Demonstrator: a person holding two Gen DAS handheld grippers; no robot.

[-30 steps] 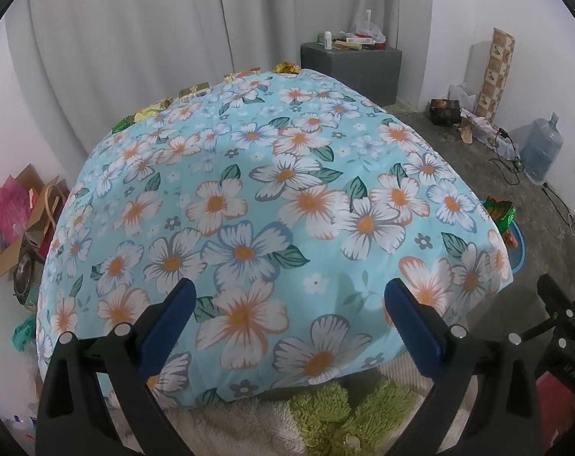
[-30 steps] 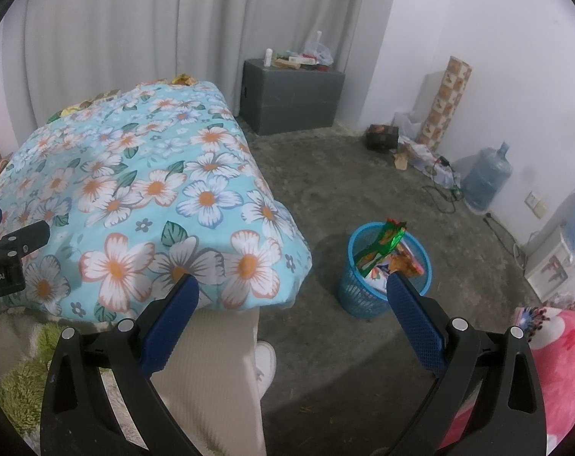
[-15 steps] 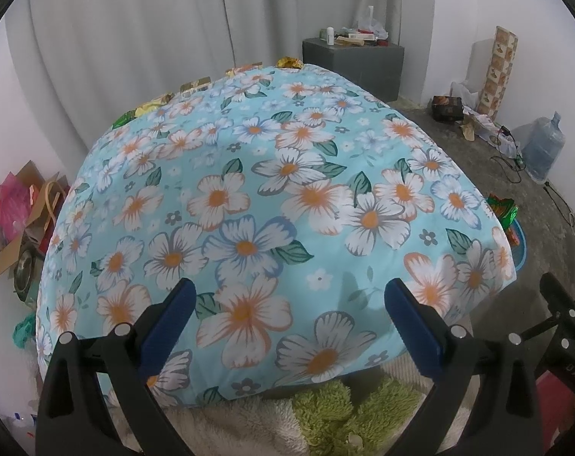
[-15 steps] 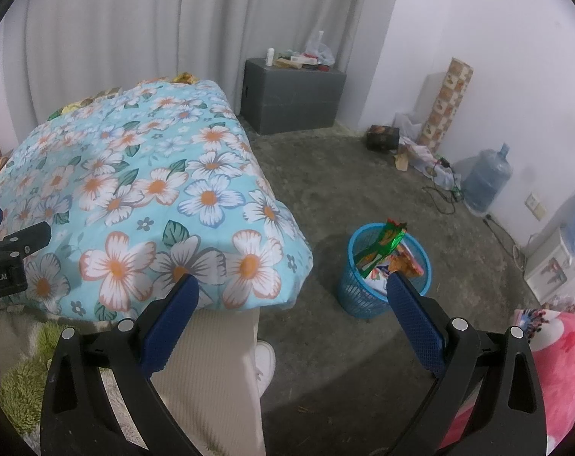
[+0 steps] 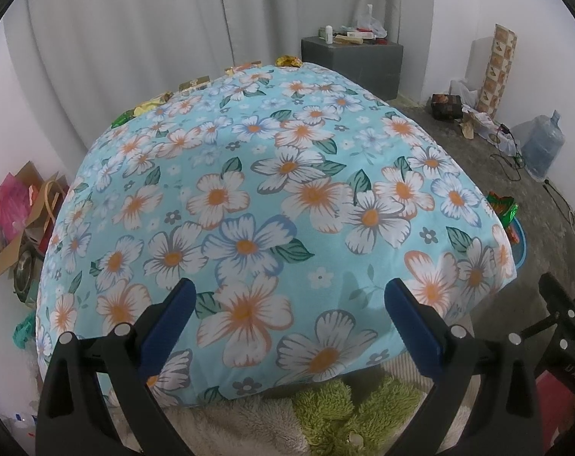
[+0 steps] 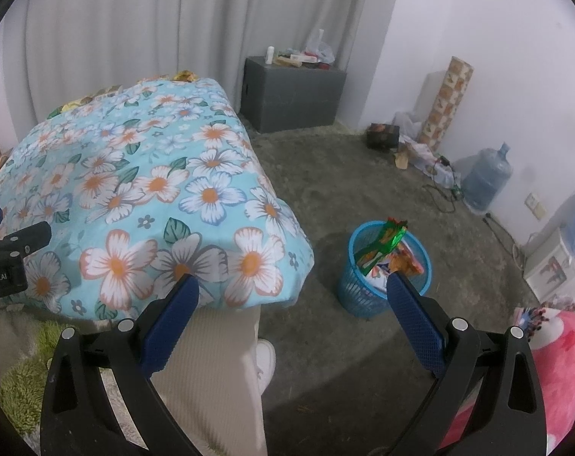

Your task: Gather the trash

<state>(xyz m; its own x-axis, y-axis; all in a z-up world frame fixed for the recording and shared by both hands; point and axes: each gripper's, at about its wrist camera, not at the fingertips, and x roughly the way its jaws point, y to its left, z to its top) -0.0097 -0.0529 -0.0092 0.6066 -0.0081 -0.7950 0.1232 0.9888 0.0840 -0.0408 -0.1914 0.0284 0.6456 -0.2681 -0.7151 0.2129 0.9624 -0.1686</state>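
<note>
Both jaws spread wide, empty; crinkly foil wrappers along floral-clothed table; round blue mesh basket stuffed full.

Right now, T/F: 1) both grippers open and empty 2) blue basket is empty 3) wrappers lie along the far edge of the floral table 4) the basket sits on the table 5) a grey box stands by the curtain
1) The left gripper and the right gripper are open and hold nothing: true.
2) The blue basket is empty: false, it holds snack wrappers.
3) Wrappers lie along the far edge of the floral table: true.
4) The basket sits on the table: false, it stands on the floor beside it.
5) A grey box stands by the curtain: true.
</note>
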